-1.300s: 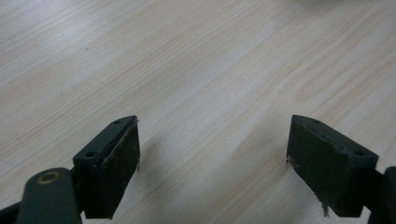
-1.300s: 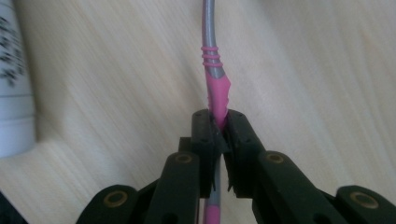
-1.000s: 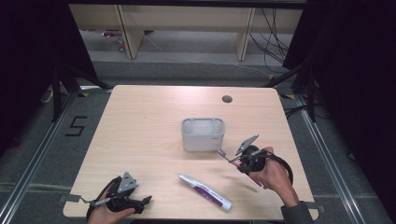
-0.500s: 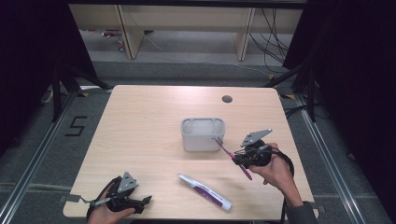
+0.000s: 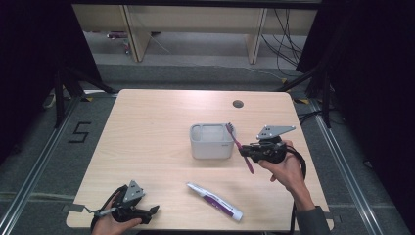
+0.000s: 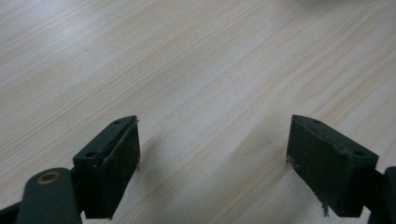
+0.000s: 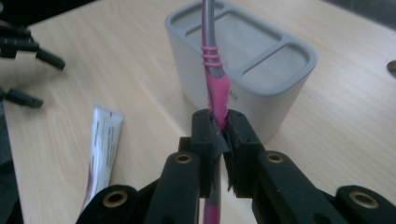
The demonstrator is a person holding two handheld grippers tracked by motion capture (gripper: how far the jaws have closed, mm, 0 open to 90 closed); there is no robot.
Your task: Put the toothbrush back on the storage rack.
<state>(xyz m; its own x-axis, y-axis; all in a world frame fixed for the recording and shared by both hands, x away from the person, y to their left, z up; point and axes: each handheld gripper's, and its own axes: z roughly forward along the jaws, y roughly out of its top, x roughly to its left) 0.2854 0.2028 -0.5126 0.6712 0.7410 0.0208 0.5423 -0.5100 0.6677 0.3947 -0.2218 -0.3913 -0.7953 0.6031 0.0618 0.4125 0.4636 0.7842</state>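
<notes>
Right gripper (image 5: 243, 152) held the toothbrush (image 5: 239, 146) by its pink handle, jaws clamped on it, raised beside the holder (image 5: 211, 142). High view showed the bristle end over the holder's right rim; right gripper view (image 7: 219, 126) showed three compartments. Left gripper (image 6: 212, 154) rested at the desk's (image 5: 147, 127) near left corner, jaws wide over bare wood. Toothpaste (image 5: 214, 200) lay between the hands.

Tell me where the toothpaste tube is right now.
In the high view the toothpaste tube lies flat near the table's front edge, in front of the grey holder, between the left gripper and the right gripper.
</notes>
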